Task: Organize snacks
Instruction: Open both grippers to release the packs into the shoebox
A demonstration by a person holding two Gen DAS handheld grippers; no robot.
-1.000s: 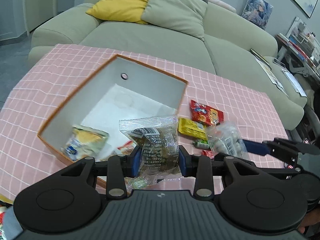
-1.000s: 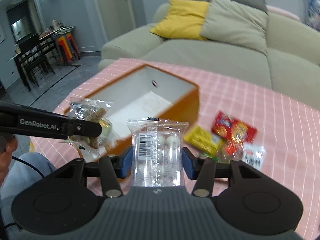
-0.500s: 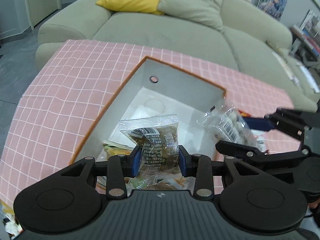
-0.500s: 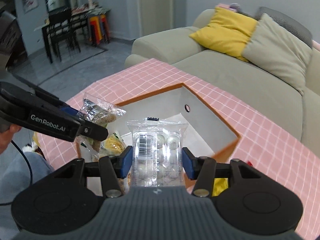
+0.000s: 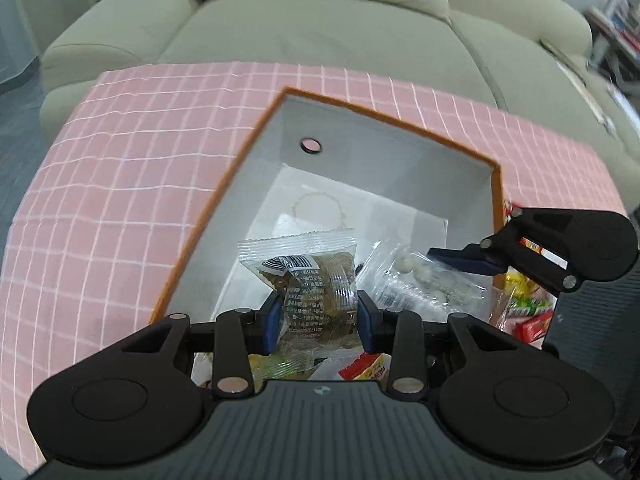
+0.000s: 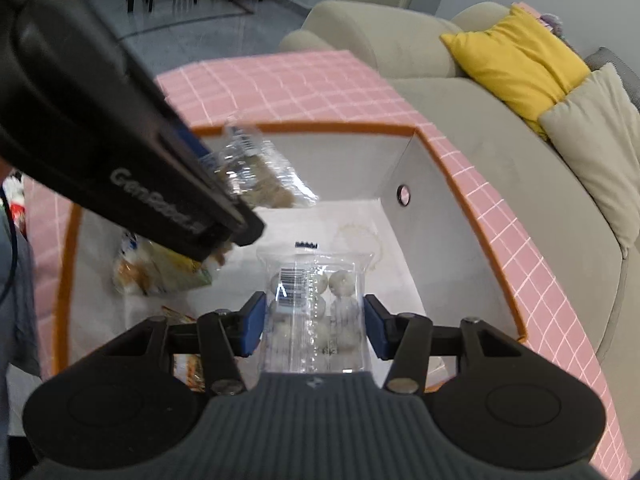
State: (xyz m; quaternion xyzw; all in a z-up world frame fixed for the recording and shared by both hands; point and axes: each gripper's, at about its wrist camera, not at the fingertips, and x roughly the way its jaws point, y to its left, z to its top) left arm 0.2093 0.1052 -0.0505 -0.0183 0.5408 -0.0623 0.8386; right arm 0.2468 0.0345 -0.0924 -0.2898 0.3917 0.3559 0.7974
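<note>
Both grippers' fingers pinch clear snack packets – left gripper point(image 5: 318, 318) brownish, right gripper point(image 6: 314, 330) seemingly white balls – over the box point(image 5: 400, 120).

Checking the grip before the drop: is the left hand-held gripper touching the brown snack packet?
Touching. The left wrist view shows the left hand-held gripper with both blue pads pressed against the brown snack packet.

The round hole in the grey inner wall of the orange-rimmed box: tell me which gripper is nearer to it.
Right, narrowly and hedged. The right gripper holds its packet inside the box below the round hole; the left gripper hangs over the near end, farther back.
</note>
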